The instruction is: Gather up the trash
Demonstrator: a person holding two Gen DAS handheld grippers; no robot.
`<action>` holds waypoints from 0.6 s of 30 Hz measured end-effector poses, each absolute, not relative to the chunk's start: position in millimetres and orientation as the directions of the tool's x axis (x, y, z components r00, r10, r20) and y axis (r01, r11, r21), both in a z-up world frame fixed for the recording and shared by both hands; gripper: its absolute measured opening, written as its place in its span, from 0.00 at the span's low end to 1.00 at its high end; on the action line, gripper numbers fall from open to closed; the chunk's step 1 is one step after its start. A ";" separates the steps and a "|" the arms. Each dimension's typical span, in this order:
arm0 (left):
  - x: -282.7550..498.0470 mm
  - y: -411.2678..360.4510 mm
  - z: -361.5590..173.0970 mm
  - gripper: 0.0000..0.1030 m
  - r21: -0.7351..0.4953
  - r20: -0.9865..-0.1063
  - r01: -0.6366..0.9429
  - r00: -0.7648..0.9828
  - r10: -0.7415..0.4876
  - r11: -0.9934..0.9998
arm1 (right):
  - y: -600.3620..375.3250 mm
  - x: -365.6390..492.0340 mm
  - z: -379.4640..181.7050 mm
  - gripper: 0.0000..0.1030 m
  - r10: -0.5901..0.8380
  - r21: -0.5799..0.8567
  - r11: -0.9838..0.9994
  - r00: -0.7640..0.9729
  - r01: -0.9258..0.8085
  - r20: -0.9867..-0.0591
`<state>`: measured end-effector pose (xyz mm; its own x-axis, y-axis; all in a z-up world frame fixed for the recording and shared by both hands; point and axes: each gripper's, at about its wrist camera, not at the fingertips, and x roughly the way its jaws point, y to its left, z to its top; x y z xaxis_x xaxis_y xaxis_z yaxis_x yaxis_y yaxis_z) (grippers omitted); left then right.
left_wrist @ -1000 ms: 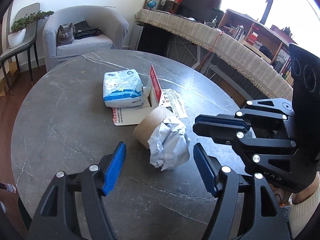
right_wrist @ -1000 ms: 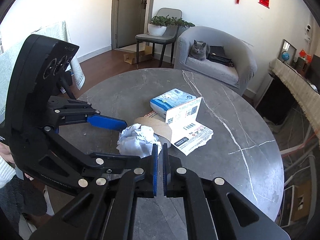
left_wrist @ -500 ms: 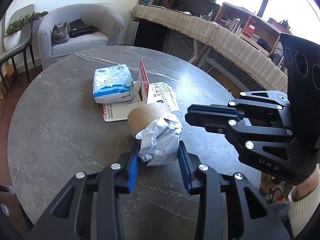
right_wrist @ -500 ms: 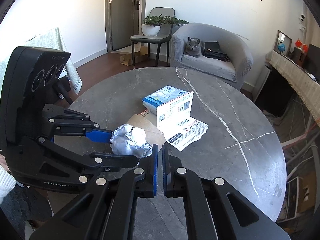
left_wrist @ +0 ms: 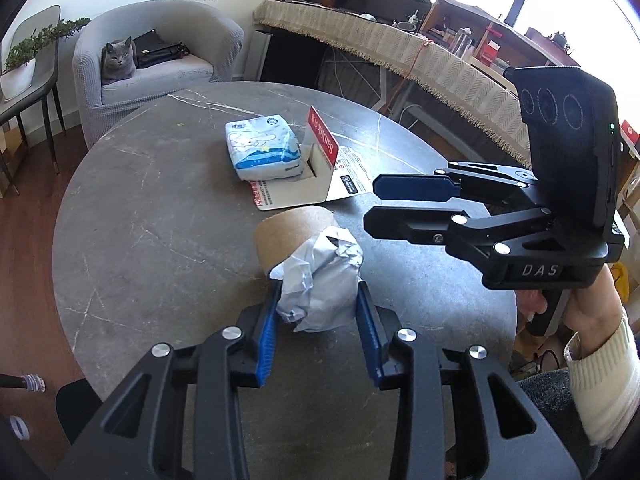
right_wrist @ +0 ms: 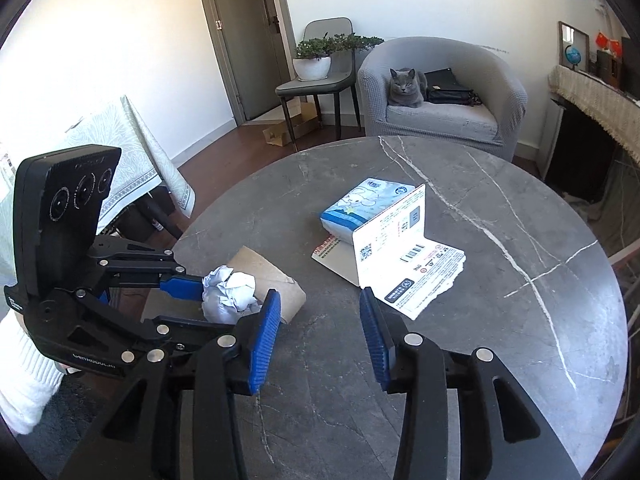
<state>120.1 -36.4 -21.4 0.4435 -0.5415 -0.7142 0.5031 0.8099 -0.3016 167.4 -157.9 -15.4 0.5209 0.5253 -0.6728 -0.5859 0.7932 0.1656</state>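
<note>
A crumpled white paper ball (left_wrist: pixel 320 280) is pinched between the blue pads of my left gripper (left_wrist: pixel 318 292), which is shut on it just above the grey marble table (left_wrist: pixel 160 220). Right behind the ball lies a brown cardboard tube (left_wrist: pixel 288 236). Further back are a torn red-and-white card package (left_wrist: pixel 332 176) and a blue-white tissue pack (left_wrist: pixel 262 148). My right gripper (right_wrist: pixel 320 300) hovers to the right of the ball (right_wrist: pixel 230 292) and the tube (right_wrist: pixel 272 280). Its jaws are opening and nothing is between them.
A grey armchair (right_wrist: pixel 440 92) with a cat and a black bag stands beyond the table. A chair with a potted plant (right_wrist: pixel 316 60) is beside it. A long cloth-covered sideboard (left_wrist: pixel 400 52) runs along the right. A person's hand in a white sleeve (left_wrist: pixel 592 360) holds the right gripper.
My left jaws closed from wide apart onto the paper ball. My right jaws, shut before, have parted. The left gripper shifted slightly across the table with the ball.
</note>
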 end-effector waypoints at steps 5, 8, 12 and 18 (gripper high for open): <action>112.2 -27.6 -18.0 0.38 -0.273 -0.711 0.522 0.457 -0.535 0.808 | -149.0 169.0 -14.7 0.41 0.599 0.254 0.753 0.472 -0.607 -0.647; 106.5 -25.6 -14.7 0.38 -0.258 -0.703 0.546 0.460 -0.543 0.797 | -141.7 170.7 -11.6 0.47 0.645 0.309 0.723 0.446 -0.618 -0.620; 97.1 -20.8 -12.8 0.37 -0.236 -0.697 0.574 0.462 -0.549 0.784 | -135.0 173.0 -8.5 0.52 0.724 0.415 0.664 0.393 -0.622 -0.567; 82.6 -15.2 -11.0 0.37 -0.210 -0.694 0.612 0.456 -0.558 0.762 | -122.9 179.1 -7.4 0.52 0.791 0.516 0.592 0.324 -0.619 -0.519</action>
<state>82.6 -15.2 -11.0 0.4559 -0.5576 -0.6937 0.6122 0.7622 -0.2104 179.1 -122.9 -7.4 0.3240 0.7910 -0.5190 -0.6192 0.5920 0.5158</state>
